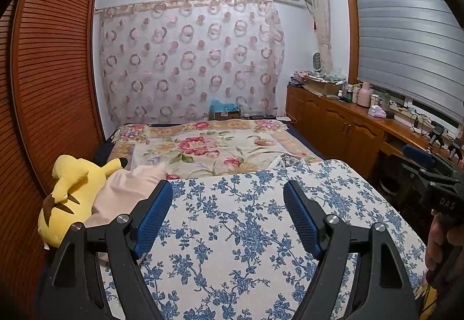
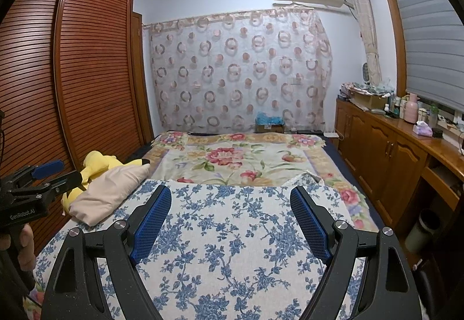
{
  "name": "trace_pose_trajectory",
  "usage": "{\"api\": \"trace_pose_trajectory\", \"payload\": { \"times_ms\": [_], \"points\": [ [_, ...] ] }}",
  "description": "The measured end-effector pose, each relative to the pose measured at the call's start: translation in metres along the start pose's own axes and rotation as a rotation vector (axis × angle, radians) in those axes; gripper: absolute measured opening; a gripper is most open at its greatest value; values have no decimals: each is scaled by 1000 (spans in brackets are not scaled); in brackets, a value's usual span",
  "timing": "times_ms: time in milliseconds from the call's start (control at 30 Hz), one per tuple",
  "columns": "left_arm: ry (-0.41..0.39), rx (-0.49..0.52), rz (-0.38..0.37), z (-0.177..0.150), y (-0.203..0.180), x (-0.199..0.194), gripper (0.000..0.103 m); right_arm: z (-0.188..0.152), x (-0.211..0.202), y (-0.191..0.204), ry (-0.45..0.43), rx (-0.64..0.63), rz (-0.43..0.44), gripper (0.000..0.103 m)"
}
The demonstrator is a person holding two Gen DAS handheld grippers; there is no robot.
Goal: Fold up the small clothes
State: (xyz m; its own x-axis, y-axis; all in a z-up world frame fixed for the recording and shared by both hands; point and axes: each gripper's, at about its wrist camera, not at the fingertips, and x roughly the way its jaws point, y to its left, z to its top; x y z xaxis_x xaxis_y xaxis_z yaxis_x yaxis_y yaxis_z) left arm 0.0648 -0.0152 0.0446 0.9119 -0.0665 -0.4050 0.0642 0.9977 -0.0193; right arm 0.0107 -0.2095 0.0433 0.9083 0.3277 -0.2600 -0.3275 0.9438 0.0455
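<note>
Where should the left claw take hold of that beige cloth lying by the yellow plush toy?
Grip the near corner of the beige cloth, where it hangs over onto the blue floral cover. Come from the right, across the cover: the yellow plush toy blocks the far left side. The left claw is open and empty, so a pinch on that loose edge seems easiest.

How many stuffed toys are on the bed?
1: a yellow Pikachu plush at the bed's left edge beside the wardrobe, partly under a beige garment. More could be hidden beneath it.

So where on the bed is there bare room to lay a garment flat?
The blue-flowered cloth ahead of both open grippers is bare. The red-flowered blanket beyond is free too. The left edge is crowded: beige pillow, yellow plush toy.
</note>
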Motion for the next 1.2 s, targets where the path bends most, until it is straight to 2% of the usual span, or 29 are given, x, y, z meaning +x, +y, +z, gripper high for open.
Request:
{"api": "trace_pose_trajectory", "payload": {
  "times_ms": [1200],
  "points": [
    [-2, 2, 0, -3, 0, 0, 80, 0, 0, -3, -4, -5, 5, 85]
  ]
}}
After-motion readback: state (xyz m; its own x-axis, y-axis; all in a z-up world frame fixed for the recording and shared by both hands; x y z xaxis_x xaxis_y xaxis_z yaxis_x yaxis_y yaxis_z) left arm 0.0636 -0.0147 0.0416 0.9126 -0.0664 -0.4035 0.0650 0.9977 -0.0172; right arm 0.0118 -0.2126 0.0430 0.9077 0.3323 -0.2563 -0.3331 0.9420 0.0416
